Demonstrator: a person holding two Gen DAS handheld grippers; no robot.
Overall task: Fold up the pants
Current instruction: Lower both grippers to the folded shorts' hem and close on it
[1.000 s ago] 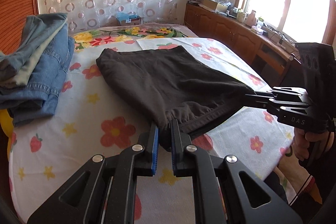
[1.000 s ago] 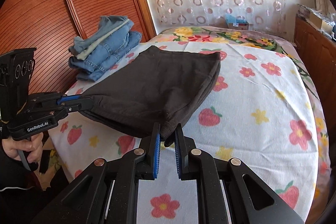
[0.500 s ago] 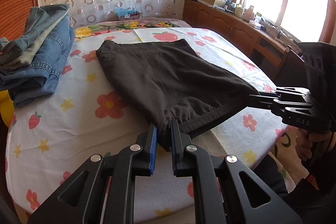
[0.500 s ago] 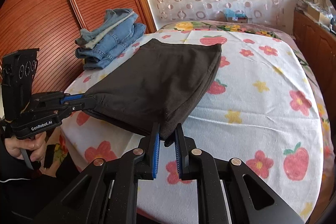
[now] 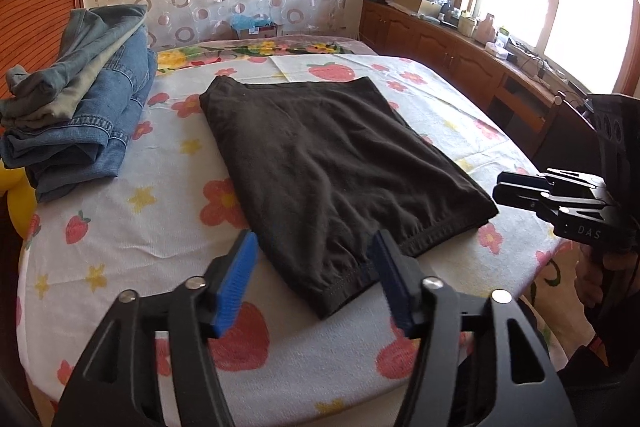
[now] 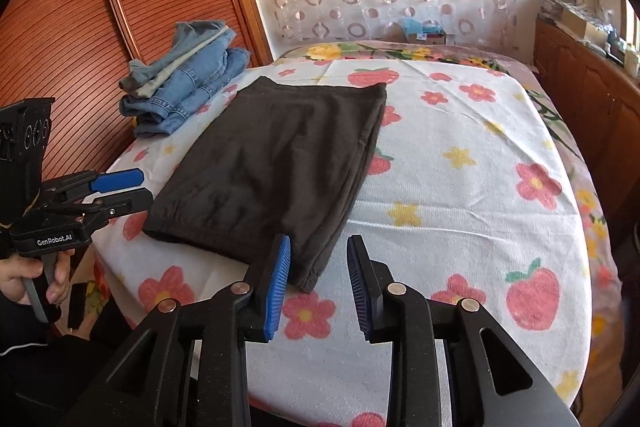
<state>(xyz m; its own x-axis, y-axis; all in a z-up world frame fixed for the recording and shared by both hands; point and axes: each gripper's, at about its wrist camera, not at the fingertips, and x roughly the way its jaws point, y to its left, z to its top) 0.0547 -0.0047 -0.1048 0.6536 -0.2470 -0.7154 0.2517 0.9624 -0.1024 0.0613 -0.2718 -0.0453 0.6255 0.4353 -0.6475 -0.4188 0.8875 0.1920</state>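
Two hand-held grippers were opening over the folded black fabric pants point(image 5: 320, 163), which lay flat on the white bed cover with red flowers point(image 5: 132, 227). The left gripper point(image 5: 314, 277) stood wide around the near hem corner, pads apart from it. The right gripper point(image 6: 319, 277) gaped less, cloth corner just beside its left blue pad. Folded blue denim jeans point(image 5: 80, 119) lay well apart.

Both corners of the folded black pants point(image 5: 320, 163) are released — the left gripper point(image 5: 312, 279) and right gripper point(image 6: 318, 275), clamped before, are opening — and the hem, lifted earlier, lies flat on the bedsheet point(image 6: 460, 187)
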